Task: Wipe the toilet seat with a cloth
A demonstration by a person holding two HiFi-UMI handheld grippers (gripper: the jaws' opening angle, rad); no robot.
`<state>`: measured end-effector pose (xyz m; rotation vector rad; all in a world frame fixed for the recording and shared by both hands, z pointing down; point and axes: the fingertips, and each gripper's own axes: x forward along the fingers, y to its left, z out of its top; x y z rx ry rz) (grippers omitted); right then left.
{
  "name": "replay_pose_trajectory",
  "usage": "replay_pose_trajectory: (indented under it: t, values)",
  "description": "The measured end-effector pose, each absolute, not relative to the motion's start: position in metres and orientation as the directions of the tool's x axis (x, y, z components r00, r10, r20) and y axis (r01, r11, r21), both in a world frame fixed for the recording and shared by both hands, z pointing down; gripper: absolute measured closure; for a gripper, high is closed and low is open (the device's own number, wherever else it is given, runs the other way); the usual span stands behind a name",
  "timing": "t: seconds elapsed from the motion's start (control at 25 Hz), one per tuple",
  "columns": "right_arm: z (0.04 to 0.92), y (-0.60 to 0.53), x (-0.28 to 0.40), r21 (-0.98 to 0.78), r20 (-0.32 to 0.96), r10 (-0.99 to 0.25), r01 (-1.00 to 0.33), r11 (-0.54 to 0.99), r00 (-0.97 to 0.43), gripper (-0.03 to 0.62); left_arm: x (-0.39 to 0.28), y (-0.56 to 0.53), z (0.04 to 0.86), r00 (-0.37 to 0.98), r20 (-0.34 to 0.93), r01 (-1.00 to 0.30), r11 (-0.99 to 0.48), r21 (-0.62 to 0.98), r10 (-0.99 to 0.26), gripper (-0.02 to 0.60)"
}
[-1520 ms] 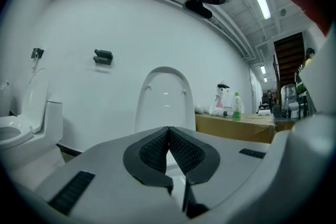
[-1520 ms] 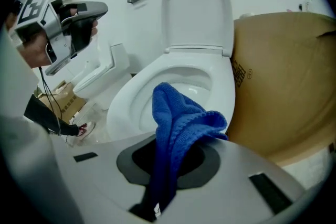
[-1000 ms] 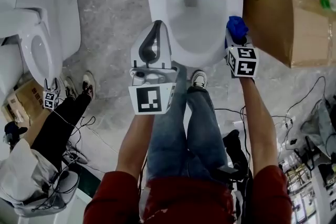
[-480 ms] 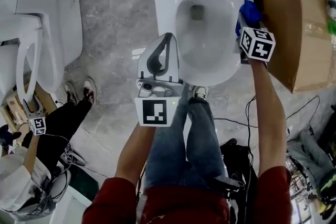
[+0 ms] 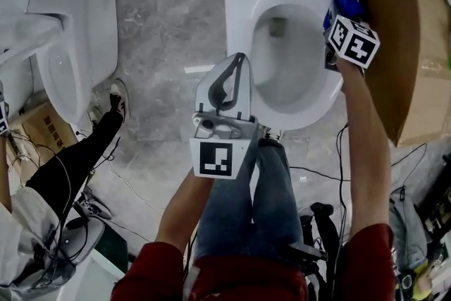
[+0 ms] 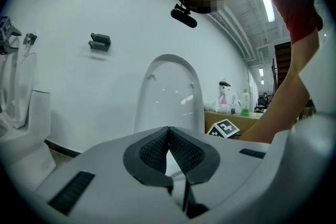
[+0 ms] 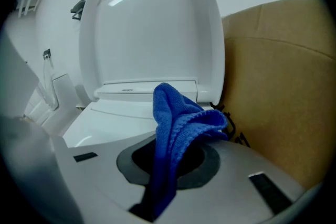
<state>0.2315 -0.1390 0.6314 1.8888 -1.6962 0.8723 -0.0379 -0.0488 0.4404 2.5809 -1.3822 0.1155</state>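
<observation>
Cloth (image 7: 181, 123) masks right gripper (image 7: 170, 165) jaws.

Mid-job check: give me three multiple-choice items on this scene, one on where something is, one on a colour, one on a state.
1. Where is the cloth? A) on the floor B) in the bowl C) by the back right edge of the toilet seat
2. What colour is the cloth? A) white B) blue C) yellow
3. The left hand-held gripper is: A) shut, empty B) wide open C) shut on the cloth
1 C: the right hand-held gripper holds it there. 2 B: blue in both views. 3 A: its pads meet with nothing between.
</observation>
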Motion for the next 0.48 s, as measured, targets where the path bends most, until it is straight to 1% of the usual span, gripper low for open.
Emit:
replay_pose_trajectory:
  t: [0.08,0.2,0.48]
  values:
    - [0.63,-0.149,0.221,-0.1,0.704,-0.709,-0.983,-0.155,0.04,0.539,-0.044,-0.052,0.44,0.548,0.167,-0.836,-0.528,0.149,-0.82,0.565]
    - [0.63,-0.163,0.195,-0.146,0.695,-0.719,-0.979,-0.143,0.001,0.539,-0.051,-0.056,0.439,0.533,0.163,-0.845,-0.512,0.154,-0.83,0.565]
    - [0.628,-0.19,0.101,-0.237,0.674,-0.726,-0.971,-0.038,-0.137,0.539,-0.065,-0.061,0.434,0.506,0.163,-0.862,-0.486,0.147,-0.847,0.565]
